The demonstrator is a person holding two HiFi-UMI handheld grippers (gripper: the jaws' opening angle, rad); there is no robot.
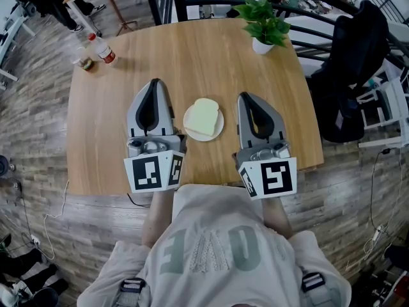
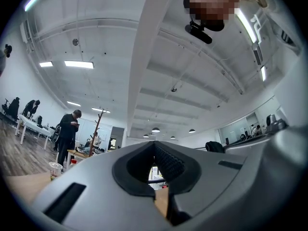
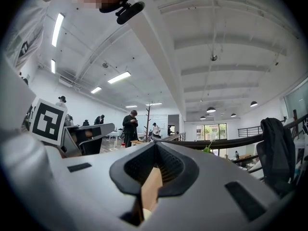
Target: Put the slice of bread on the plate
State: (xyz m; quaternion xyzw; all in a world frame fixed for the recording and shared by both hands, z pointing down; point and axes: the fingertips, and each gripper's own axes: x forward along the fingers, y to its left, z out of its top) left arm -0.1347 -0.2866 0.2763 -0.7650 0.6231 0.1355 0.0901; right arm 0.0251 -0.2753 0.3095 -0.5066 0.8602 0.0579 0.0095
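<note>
The slice of pale bread (image 1: 203,117) lies flat on a small white plate (image 1: 215,135) near the front middle of the round-cornered wooden table (image 1: 192,56). My left gripper (image 1: 155,82) rests just left of the plate, pointing away from me. Its jaws are shut with nothing between them, and their tips meet in the left gripper view (image 2: 154,143). On the plate's right side my right gripper (image 1: 245,96) lies the same way, also shut and empty; the right gripper view (image 3: 155,144) shows its jaw tips touching. Neither gripper touches the bread.
A plastic bottle (image 1: 102,48) and a small cup (image 1: 84,61) stand at the table's far left. A potted green plant (image 1: 263,21) sits at the far right. A chair draped with a black jacket (image 1: 354,62) stands right of the table. A dark railing runs behind.
</note>
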